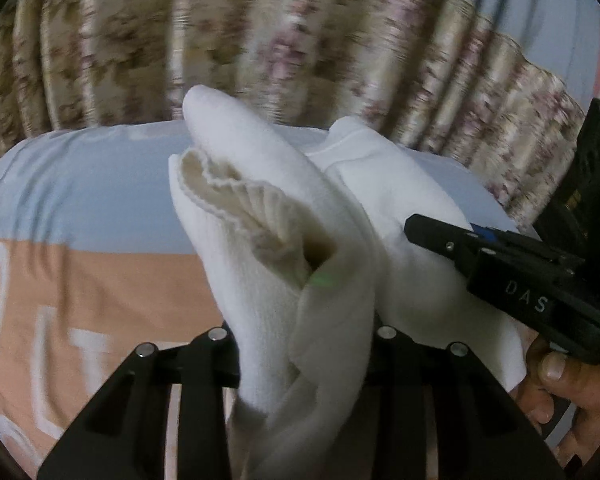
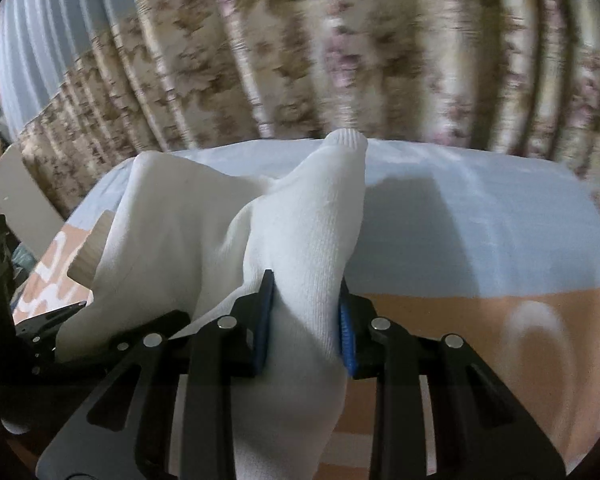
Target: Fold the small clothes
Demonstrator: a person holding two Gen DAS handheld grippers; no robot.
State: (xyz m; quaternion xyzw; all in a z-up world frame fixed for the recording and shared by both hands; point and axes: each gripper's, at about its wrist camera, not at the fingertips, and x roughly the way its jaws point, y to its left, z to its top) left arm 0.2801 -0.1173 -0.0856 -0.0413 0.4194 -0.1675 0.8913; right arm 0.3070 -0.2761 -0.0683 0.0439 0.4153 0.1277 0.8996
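A pair of white socks [image 1: 284,216] is held up in the air above the bed. In the left wrist view my left gripper [image 1: 306,344] is shut on the socks, and the open ribbed cuff [image 1: 256,208] faces the camera. My right gripper [image 1: 436,232] reaches in from the right, touching the sock's side. In the right wrist view my right gripper [image 2: 306,320] is shut on the white sock [image 2: 300,240] between its blue pads [image 2: 265,320], the toe pointing up. The left gripper [image 2: 48,320] shows dark at the left edge.
Below lies a bedsheet [image 1: 80,208] in light blue and orange with white letters. A floral curtain [image 1: 300,32] hangs behind the bed. The person's hand [image 1: 556,380] holds the right gripper at lower right.
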